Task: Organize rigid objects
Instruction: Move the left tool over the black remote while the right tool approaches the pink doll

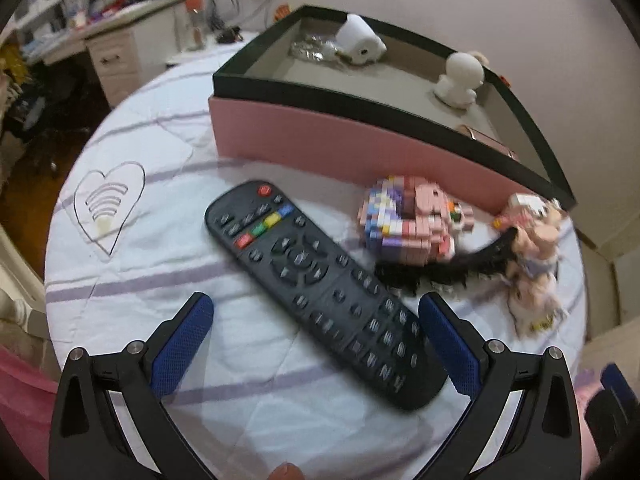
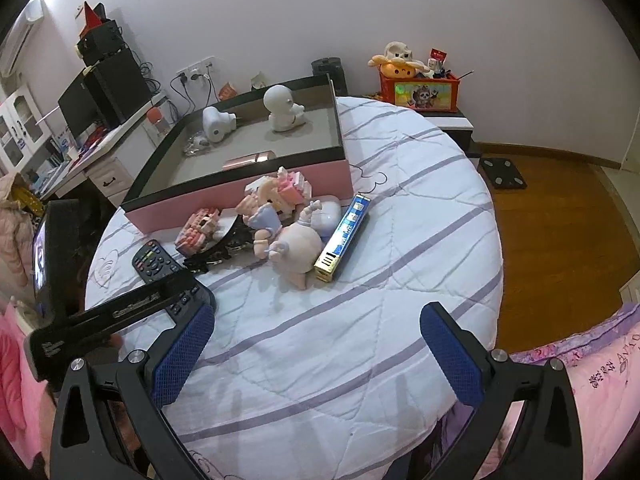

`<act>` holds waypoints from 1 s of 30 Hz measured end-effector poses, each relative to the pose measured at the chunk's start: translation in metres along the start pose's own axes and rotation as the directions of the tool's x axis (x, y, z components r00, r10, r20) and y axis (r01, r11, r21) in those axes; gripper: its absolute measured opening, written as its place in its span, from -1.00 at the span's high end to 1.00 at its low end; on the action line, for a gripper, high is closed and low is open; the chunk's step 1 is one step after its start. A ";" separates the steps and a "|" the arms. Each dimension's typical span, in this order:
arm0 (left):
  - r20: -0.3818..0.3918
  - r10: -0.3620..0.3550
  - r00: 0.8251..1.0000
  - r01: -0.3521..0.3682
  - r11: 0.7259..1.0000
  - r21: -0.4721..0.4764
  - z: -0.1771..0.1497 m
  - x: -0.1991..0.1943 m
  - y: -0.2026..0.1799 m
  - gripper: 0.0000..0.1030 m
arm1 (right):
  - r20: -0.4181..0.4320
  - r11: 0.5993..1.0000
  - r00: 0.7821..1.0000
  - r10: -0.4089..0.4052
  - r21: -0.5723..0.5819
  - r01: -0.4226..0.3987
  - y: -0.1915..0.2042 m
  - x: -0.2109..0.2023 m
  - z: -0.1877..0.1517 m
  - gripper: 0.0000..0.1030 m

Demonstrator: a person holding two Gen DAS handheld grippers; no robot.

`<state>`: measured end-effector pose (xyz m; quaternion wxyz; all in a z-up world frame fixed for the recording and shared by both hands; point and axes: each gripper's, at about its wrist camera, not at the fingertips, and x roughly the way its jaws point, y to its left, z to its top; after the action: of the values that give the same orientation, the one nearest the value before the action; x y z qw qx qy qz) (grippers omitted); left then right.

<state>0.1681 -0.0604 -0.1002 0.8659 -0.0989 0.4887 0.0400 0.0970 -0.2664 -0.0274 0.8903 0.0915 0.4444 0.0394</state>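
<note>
The left gripper [image 1: 316, 316] is hanging over the black remote [image 1: 320, 292] on the bed [image 1: 160, 260], jaws spread wide and straddling its lower half. Closing across the narrow width should be steadiest. The pink box [image 1: 340, 140] is waiting at twelve o'clock, the brick toy [image 1: 412, 224] and doll [image 1: 532, 248] crowding two o'clock. The right gripper [image 2: 316, 344] is idling over bare quilt, jaws spread.
</note>
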 end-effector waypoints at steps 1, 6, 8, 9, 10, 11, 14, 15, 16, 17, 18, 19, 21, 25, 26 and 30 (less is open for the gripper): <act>0.013 0.024 1.000 -0.024 1.000 0.012 0.000 0.003 -0.002 -1.00 | -0.003 1.000 1.000 0.003 0.001 -0.003 0.000 0.002 0.001 -1.00; 0.056 0.055 0.997 -0.059 0.995 0.081 -0.009 0.001 0.006 -1.00 | -0.011 1.000 1.000 0.021 -0.009 -0.021 0.000 0.009 0.004 -1.00; 0.060 0.047 0.997 -0.053 0.994 0.096 -0.011 -0.002 0.016 -1.00 | -0.015 1.000 1.000 0.025 -0.010 -0.025 -0.001 0.013 0.005 -1.00; 0.059 0.040 0.997 -0.045 0.994 0.102 -0.012 -0.004 0.022 -1.00 | -0.017 1.000 1.000 0.026 -0.010 -0.026 -0.001 0.014 0.005 -1.00; 0.059 0.026 0.998 -0.032 0.994 0.107 -0.013 -0.007 0.028 -1.00 | -0.017 1.000 1.000 0.026 -0.010 -0.026 -0.001 0.016 0.006 -1.00; 0.061 0.028 0.998 -0.035 0.993 0.112 -0.014 -0.009 0.033 -1.00 | -0.015 1.000 1.000 0.024 -0.009 -0.024 -0.002 0.017 0.006 -1.00; 0.062 0.034 0.998 -0.040 0.994 0.106 -0.013 -0.010 0.041 -1.00 | -0.002 1.000 1.000 0.010 -0.012 -0.011 -0.001 0.023 0.008 -1.00; 0.063 0.039 0.997 -0.046 0.993 0.108 -0.011 -0.008 0.041 -1.00 | 0.004 1.000 1.000 -0.001 -0.019 0.001 0.001 0.026 0.010 -1.00; 0.064 0.043 0.997 -0.050 0.993 0.107 -0.009 -0.007 0.042 -1.00 | 0.012 1.000 1.000 -0.011 -0.027 0.011 0.002 0.029 0.012 -1.00; 0.067 0.048 0.997 -0.055 0.993 0.107 -0.007 -0.005 0.041 -1.00 | 0.020 0.999 1.000 -0.018 -0.038 0.019 0.005 0.032 0.013 -1.00; 0.072 0.056 0.996 -0.064 0.992 0.110 -0.005 -0.001 0.040 -1.00 | 0.024 0.999 1.000 -0.021 -0.048 0.022 0.007 0.034 0.015 -1.00; 0.075 0.059 0.995 -0.068 0.991 0.114 -0.003 0.000 0.039 -1.00 | 0.028 0.998 0.999 -0.027 -0.062 0.029 0.010 0.038 0.017 -0.99; 0.073 0.055 0.996 -0.063 0.991 0.120 -0.002 0.001 0.039 -1.00 | 0.030 0.995 0.999 -0.045 -0.090 0.047 0.014 0.046 0.019 -0.90; 0.084 0.032 0.996 -0.044 0.988 0.146 -0.005 -0.004 0.044 -0.88 | 0.013 0.989 0.999 -0.049 -0.140 0.050 0.022 0.060 0.021 -0.48; 0.088 0.027 0.996 -0.041 0.987 0.156 -0.007 -0.005 0.045 -0.82 | 0.007 0.987 0.999 -0.045 -0.155 0.046 0.025 0.063 0.020 -0.43; 0.099 0.006 0.995 -0.023 0.984 0.176 -0.010 -0.011 0.053 -0.61 | 0.036 0.972 0.996 -0.080 -0.219 0.086 0.032 0.068 0.020 -0.41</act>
<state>0.1452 -0.0106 -0.1023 0.8939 -0.0158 0.4480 0.0074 0.1540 -0.2273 -0.0627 0.9017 -0.0258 0.4287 0.0499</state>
